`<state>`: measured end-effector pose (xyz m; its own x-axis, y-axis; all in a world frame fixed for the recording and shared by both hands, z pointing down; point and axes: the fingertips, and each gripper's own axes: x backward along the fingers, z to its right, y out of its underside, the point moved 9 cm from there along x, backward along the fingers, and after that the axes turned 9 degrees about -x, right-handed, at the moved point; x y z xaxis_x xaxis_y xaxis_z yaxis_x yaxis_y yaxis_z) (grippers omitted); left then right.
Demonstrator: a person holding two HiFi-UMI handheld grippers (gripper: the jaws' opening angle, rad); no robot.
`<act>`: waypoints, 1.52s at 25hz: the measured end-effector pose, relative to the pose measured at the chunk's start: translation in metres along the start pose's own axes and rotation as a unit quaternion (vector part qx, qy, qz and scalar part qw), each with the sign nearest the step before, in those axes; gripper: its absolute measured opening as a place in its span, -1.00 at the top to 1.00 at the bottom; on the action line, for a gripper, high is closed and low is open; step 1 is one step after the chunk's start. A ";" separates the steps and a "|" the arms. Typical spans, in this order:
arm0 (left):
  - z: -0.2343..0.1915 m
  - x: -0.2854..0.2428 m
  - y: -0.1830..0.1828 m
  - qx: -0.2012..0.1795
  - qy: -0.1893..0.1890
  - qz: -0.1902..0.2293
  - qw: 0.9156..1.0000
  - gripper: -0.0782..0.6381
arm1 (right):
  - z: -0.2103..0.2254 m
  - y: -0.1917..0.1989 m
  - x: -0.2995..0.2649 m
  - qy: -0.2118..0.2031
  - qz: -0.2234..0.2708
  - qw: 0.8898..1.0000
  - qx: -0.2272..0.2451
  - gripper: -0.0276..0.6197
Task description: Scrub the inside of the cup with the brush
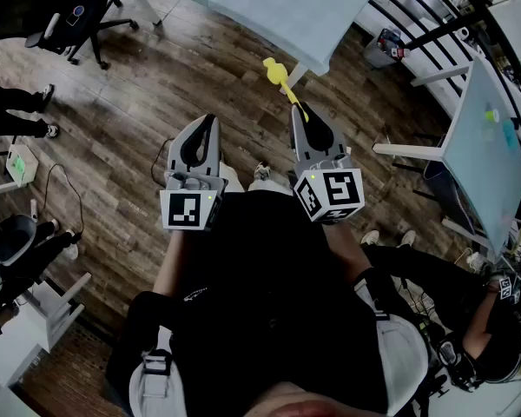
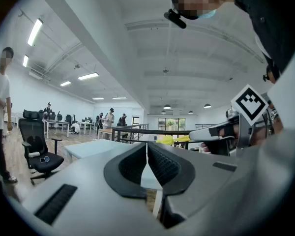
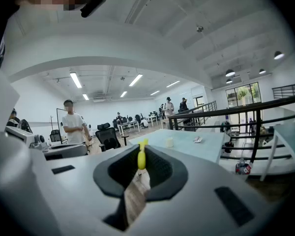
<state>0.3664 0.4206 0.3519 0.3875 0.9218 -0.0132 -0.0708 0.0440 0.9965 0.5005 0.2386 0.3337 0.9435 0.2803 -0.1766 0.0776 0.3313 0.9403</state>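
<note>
In the head view I hold both grippers out level over the wooden floor, short of a pale table [image 1: 278, 7]. My left gripper [image 1: 210, 124] is shut, its pads meeting with nothing between them [image 2: 147, 149]. My right gripper [image 1: 306, 111] is shut on the handle of a yellow brush [image 1: 280, 78], whose head points toward the table. In the right gripper view the brush [image 3: 141, 159] stands upright between the pads. A small white cup [image 3: 170, 142] sits far ahead on the table [image 3: 196, 149]. The left gripper view shows the right gripper [image 2: 236, 132] and the brush [image 2: 169, 140] at its right.
A black office chair [image 1: 69, 16] stands at the far left. A second table [image 1: 491, 146] and a black railing [image 1: 434, 24] are to the right. A person in a white shirt [image 3: 74, 127] stands left of the table. Someone sits at lower right [image 1: 486, 337].
</note>
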 end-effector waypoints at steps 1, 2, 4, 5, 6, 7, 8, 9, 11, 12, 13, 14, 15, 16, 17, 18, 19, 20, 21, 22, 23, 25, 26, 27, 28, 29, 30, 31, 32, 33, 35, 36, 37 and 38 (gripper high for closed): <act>0.004 0.007 0.000 0.006 -0.005 -0.004 1.000 0.73 | -0.002 0.003 0.008 -0.004 -0.004 1.000 0.000 0.80; 0.007 0.013 0.000 0.011 -0.009 -0.008 1.000 0.73 | -0.004 0.005 0.016 -0.008 -0.007 1.000 0.001 0.80; 0.013 0.021 0.001 0.017 -0.012 -0.016 1.000 0.73 | -0.007 0.008 0.028 -0.012 -0.010 1.000 0.002 0.80; 0.015 0.023 0.002 0.016 -0.011 -0.018 1.000 0.73 | -0.006 0.008 0.033 -0.013 -0.010 1.000 0.002 0.80; 0.017 0.023 0.001 0.014 -0.012 -0.017 1.000 0.73 | -0.004 0.007 0.036 -0.012 -0.010 1.000 0.002 0.80; 0.020 0.022 -0.001 0.012 -0.015 -0.015 1.000 0.73 | -0.002 0.006 0.039 -0.011 -0.009 1.000 0.002 0.80; 0.023 0.021 -0.004 0.011 -0.018 -0.012 1.000 0.73 | 0.001 0.006 0.042 -0.010 -0.009 1.000 0.002 0.80; 0.026 0.020 -0.006 0.010 -0.020 -0.009 1.000 0.73 | 0.003 0.005 0.044 -0.009 -0.009 1.000 0.002 0.80; 0.035 0.019 -0.008 0.008 -0.014 -0.002 1.000 0.73 | 0.007 0.006 0.048 -0.009 -0.010 1.000 0.001 0.80; 0.039 0.020 -0.007 0.006 -0.010 0.000 1.000 0.73 | 0.008 0.006 0.049 -0.011 -0.011 1.000 0.001 0.80; 0.043 0.020 -0.005 0.004 -0.007 0.000 1.000 0.73 | 0.009 0.007 0.050 -0.013 -0.010 1.000 0.000 0.80; 0.045 0.022 -0.003 0.004 -0.005 -0.002 1.000 0.73 | 0.008 0.008 0.051 -0.015 -0.010 1.000 0.000 0.80; 0.047 0.024 -0.002 0.005 -0.006 -0.007 1.000 0.73 | 0.007 0.009 0.052 -0.017 -0.010 1.000 0.001 0.80; 0.047 0.026 -0.001 0.007 -0.008 -0.013 1.000 0.73 | 0.006 0.009 0.053 -0.018 -0.010 1.000 0.001 0.80; 0.047 0.028 -0.001 0.008 -0.010 -0.019 1.000 0.73 | 0.006 0.010 0.054 -0.018 -0.010 1.000 0.002 0.80; 0.047 0.029 -0.001 0.009 -0.012 -0.022 1.000 0.73 | 0.006 0.010 0.055 -0.018 -0.009 1.000 0.002 0.80; 0.047 0.029 -0.002 0.010 -0.014 -0.020 1.000 0.73 | 0.007 0.010 0.055 -0.017 -0.009 1.000 0.003 0.80; 0.047 0.029 -0.003 0.010 -0.015 -0.016 1.000 0.73 | 0.008 0.010 0.056 -0.017 -0.008 1.000 0.004 0.80; 0.047 0.028 -0.003 0.009 -0.017 -0.013 1.000 0.73 | 0.010 0.010 0.056 -0.016 -0.008 1.000 0.004 0.80; 0.047 0.028 -0.003 0.007 -0.018 -0.012 1.000 0.73 | 0.011 0.010 0.056 -0.015 -0.007 1.000 0.003 0.80; 0.048 0.028 -0.003 0.005 -0.018 -0.011 1.000 0.73 | 0.012 0.010 0.057 -0.014 -0.006 1.000 0.000 0.80; 0.049 0.028 -0.003 0.000 -0.017 -0.009 1.000 0.73 | 0.014 0.009 0.058 -0.012 0.000 1.000 -0.013 0.79; 0.049 0.028 -0.004 -0.004 -0.016 -0.010 1.000 0.73 | 0.014 0.008 0.059 -0.012 0.004 1.000 -0.021 0.79; 0.049 0.028 -0.004 -0.008 -0.015 -0.014 1.000 0.73 | 0.015 0.007 0.058 -0.013 0.007 1.000 -0.026 0.79; 0.049 0.028 -0.006 -0.010 -0.016 -0.018 1.000 0.73 | 0.015 0.006 0.057 -0.014 0.008 0.999 -0.029 0.79; 0.048 0.027 -0.007 -0.010 -0.019 -0.020 1.000 0.73 | 0.015 0.005 0.055 -0.016 0.009 0.999 -0.029 0.79; 0.047 0.026 -0.009 -0.008 -0.022 -0.022 0.999 0.73 | 0.015 0.004 0.054 -0.017 0.008 0.999 -0.029 0.79; 0.046 0.025 -0.011 -0.006 -0.026 -0.024 0.999 0.73 | 0.015 0.004 0.052 -0.019 0.007 0.999 -0.028 0.79; 0.045 0.025 -0.012 -0.003 -0.030 -0.024 0.999 0.73 | 0.015 0.003 0.050 -0.021 0.005 0.999 -0.026 0.79; 0.043 0.024 -0.012 -0.001 -0.035 -0.022 0.999 0.73 | 0.015 0.003 0.048 -0.022 0.004 0.999 -0.024 0.79; 0.040 0.023 -0.011 0.001 -0.041 -0.020 0.999 0.73 | 0.016 0.003 0.042 -0.023 0.000 0.999 -0.023 0.79; 0.038 0.021 -0.008 0.003 -0.041 -0.023 0.999 0.73 | 0.016 0.004 0.039 -0.023 0.000 0.999 -0.025 0.79; 0.035 0.020 -0.005 0.005 -0.040 -0.027 0.999 0.73 | 0.016 0.003 0.034 -0.022 -0.001 0.999 -0.027 0.79; 0.031 0.017 -0.003 0.007 -0.037 -0.027 0.999 0.73 | 0.015 0.003 0.029 -0.021 -0.001 0.999 -0.030 0.79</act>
<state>0.4020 0.4240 0.3514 0.4564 0.8877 -0.0608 -0.0362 0.0868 0.9956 0.5326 0.2340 0.3360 0.9559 0.2432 -0.1645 0.0606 0.3846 0.9211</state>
